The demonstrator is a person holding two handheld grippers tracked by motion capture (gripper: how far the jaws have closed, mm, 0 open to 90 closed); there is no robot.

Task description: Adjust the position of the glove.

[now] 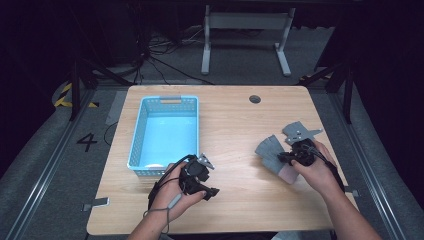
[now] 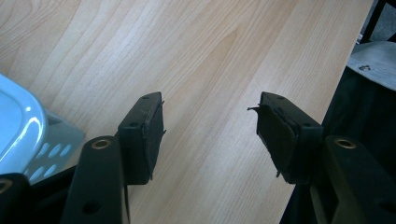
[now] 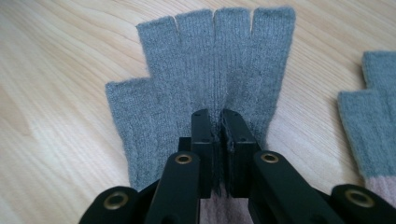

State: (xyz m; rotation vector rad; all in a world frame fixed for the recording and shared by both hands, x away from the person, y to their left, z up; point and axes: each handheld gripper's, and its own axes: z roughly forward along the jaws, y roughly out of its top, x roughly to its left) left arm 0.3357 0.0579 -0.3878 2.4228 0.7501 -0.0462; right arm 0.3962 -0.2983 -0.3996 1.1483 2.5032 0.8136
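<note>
Right now the right gripper (image 3: 219, 116) is pinching a grey fingerless glove (image 3: 205, 70) at its middle, the knit bunching into a ridge between the closed jaws, its finger stubs pointing away. A second glove (image 3: 373, 116) is lying just beside it on the table (image 1: 235, 125). Meanwhile the left gripper (image 2: 210, 126) is hovering over bare wood near the blue basket (image 1: 137, 145), jaws spread and holding nothing.

Wooden table (image 1: 235, 125) with blue basket (image 1: 165, 135) and grey gloves (image 1: 270, 150).

Even overhead light brightens the table (image 1: 235, 125) while surroundings fall dark; close foreground jaws look slightly soft.
</note>
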